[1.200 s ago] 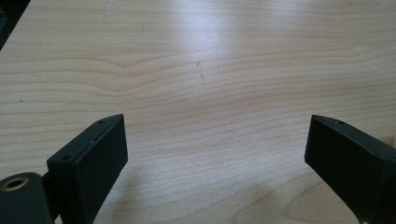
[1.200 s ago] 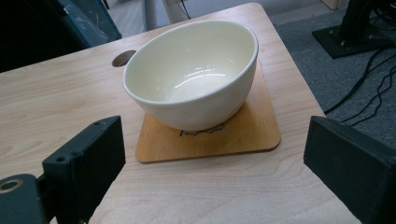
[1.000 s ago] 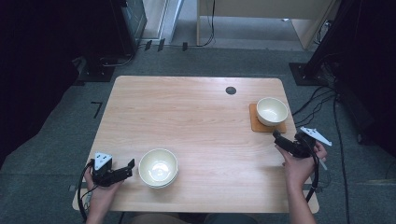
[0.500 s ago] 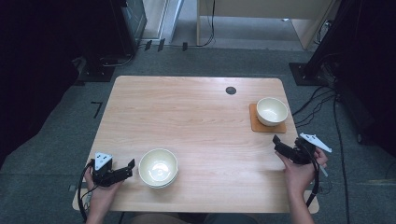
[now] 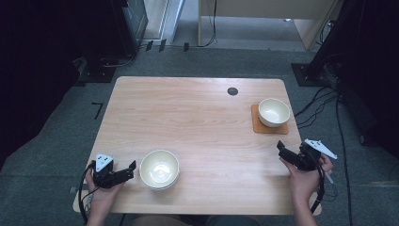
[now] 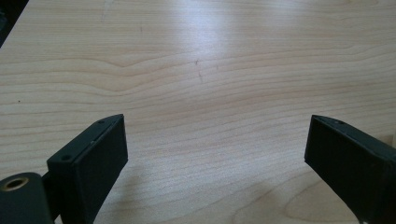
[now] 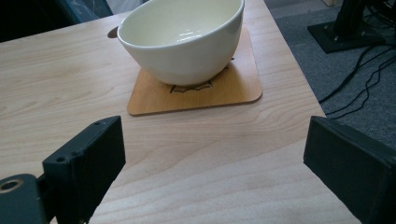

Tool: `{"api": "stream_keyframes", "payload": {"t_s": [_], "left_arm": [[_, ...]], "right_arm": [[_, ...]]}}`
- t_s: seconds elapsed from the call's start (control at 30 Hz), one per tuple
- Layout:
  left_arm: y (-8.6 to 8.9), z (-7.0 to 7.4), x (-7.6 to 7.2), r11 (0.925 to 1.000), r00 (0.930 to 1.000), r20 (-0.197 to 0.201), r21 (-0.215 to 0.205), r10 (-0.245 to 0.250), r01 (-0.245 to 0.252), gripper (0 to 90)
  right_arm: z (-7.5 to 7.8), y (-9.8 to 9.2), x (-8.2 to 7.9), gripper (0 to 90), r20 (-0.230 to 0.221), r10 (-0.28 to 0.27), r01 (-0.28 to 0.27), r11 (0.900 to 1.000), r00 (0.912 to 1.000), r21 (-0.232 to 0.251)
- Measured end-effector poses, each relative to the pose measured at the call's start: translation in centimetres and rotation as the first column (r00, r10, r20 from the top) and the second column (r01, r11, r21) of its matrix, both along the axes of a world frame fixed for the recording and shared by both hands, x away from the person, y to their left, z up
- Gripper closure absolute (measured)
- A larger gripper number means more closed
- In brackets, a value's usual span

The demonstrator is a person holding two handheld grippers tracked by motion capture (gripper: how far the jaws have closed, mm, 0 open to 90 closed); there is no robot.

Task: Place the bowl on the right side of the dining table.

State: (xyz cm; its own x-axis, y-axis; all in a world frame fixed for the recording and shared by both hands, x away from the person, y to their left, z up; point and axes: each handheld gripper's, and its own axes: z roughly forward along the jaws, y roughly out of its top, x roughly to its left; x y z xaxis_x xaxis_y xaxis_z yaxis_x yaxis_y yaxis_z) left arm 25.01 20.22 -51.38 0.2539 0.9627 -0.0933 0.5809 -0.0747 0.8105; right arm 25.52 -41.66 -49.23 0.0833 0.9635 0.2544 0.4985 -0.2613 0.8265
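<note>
Bowls first: cream bowl (image 5: 274, 111) sits upright on a wooden coaster (image 5: 268, 125) at the far right of the table (image 5: 197, 117), and a 2nd stack of bowls (image 5: 159, 169) is near the front edge, left of centre. Right gripper (image 5: 281, 149) is by the table's right edge, a bit nearer the person than the coaster w/ clear wood in between, not touching anything. In the right gripper view its jaws are spread wide apart w/ nothing between them, and the cream bowl (image 7: 182, 39) on the coaster (image 7: 196, 88) is straight ahead, empty inside. Left gripper (image 5: 130, 168) is at the front left, tips just beside the stack of bowls, can't tell if they touch. Left gripper view has its jaws wide apart too, just bare wood btw them.
</note>
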Motion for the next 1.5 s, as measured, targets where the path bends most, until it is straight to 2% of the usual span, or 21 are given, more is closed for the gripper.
{"api": "stream_keyframes", "payload": {"t_s": [0.63, 1.5], "left_arm": [[-0.1, 0.0, 0.0, 1.0000, 1.0000, -0.001, 0.004, 0.000, 0.000, 5.5], [0.0, 0.0, 0.0, 1.0000, 1.0000, -0.003, 0.001, -0.001, 0.001, 5.5]], "right_arm": [[-0.5, -0.6, -2.3, 5.5, -0.011, 0.004, -0.004, 1.000, 0.9999, -0.005], [-1.8, -1.5, -4.7, 5.6, -0.065, -0.003, 0.001, 1.000, 0.9979, -0.030]]}}
